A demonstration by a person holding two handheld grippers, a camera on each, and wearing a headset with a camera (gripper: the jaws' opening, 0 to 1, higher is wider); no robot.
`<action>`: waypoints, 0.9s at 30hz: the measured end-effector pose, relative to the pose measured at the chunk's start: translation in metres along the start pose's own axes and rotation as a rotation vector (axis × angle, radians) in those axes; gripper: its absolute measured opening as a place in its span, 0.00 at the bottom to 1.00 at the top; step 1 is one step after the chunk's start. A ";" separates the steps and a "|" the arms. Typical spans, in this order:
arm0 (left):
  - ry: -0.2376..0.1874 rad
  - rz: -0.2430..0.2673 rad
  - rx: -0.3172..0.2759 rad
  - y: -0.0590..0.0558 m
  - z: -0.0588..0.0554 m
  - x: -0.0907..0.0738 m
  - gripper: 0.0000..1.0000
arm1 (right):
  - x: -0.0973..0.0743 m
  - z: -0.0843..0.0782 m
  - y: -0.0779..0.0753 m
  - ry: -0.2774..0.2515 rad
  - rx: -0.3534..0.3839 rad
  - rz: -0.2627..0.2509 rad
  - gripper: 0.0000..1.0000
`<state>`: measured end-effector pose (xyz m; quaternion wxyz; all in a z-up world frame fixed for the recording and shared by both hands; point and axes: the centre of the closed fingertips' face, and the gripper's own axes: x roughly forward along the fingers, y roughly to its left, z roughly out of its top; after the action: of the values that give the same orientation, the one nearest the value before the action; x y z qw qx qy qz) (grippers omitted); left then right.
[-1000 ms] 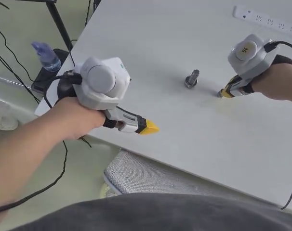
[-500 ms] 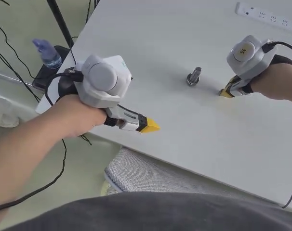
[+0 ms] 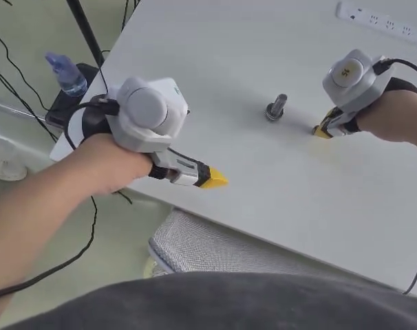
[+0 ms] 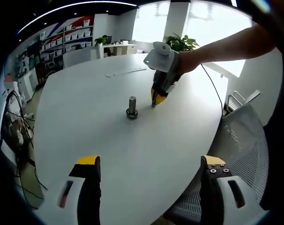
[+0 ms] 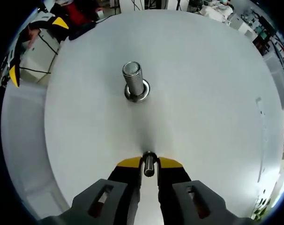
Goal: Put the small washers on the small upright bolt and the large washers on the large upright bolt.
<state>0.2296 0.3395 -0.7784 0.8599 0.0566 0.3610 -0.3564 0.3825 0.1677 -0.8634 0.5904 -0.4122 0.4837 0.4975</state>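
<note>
Little has been moved since the earlier frames: the right gripper (image 3: 323, 130) is kept low just beside the large upright bolt (image 3: 276, 108), and only the head camera has drifted.

A small metal part (image 5: 149, 165), seemingly the small bolt, is clamped between the right gripper's closed jaws near that bolt, whose foot is ringed by a head or washer; loose washers cannot be made out. The step is judged to be the standing of this part beside the large upright bolt; a level set-down and a clean release are called for next. The left gripper (image 4: 150, 161) is held empty, jaws wide apart, well away from the bolt at the near edge of the white table (image 3: 215, 62). A power strip (image 3: 380, 24) lies at the table's far side; a mesh chair (image 3: 215, 251), a water bottle (image 3: 65, 75), shelving (image 4: 62, 40) and a potted plant (image 4: 182, 42) are seen beyond.
</note>
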 end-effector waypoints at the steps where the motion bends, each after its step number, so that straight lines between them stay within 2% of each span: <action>1: 0.000 -0.001 0.001 0.000 0.000 0.000 0.88 | 0.000 0.000 0.001 -0.001 -0.001 0.000 0.13; 17: -0.003 0.008 -0.002 0.001 -0.001 -0.004 0.88 | -0.004 0.000 0.005 0.004 0.007 0.000 0.14; 21: -0.001 0.008 0.001 0.002 0.000 -0.003 0.87 | 0.003 -0.003 0.001 0.012 0.009 0.005 0.26; 24: -0.004 0.008 -0.002 0.003 0.000 -0.003 0.88 | 0.003 -0.002 -0.002 0.002 0.004 -0.005 0.28; 27: 0.001 0.007 0.002 0.003 0.000 -0.003 0.88 | 0.005 -0.003 -0.002 -0.007 0.012 0.008 0.34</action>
<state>0.2299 0.3434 -0.7773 0.8610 0.0587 0.3607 -0.3538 0.3845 0.1654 -0.8684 0.5925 -0.4050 0.4861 0.4986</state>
